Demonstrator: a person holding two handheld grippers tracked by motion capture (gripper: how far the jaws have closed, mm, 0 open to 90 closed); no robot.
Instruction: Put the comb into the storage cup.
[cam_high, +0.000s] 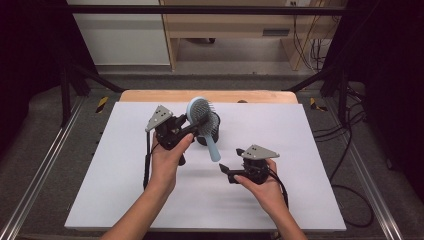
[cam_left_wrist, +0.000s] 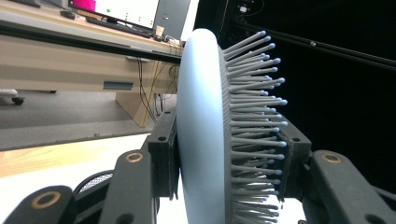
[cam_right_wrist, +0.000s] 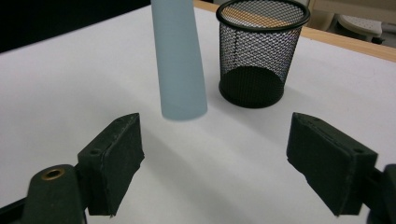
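- Holding the hairbrush (cam_high: 202, 120) by its oval head, your left claw (cam_high: 184, 131) is clamped across it, one pad on the smooth back and the other against the bristles (cam_left_wrist: 254, 116).
- You have the brush up off the table (cam_high: 125, 200), handle (cam_right_wrist: 179, 60) hanging down and slanting toward your right hand, with the black mesh cup (cam_right_wrist: 259, 51) just behind it.
- Your right claw (cam_high: 224, 169) stands wide apart with nothing between its pads, low over the table and pointing at the handle's free end.
- Expect a light, rigid plastic brush; the handle looks smooth and tapered, so it may slip under a loose pinch.
- The bristle side gives softly, so your left grip is likely less firm than it feels.
- Take the handle near mid-length, pads flat on opposite sides, before you let the head go.
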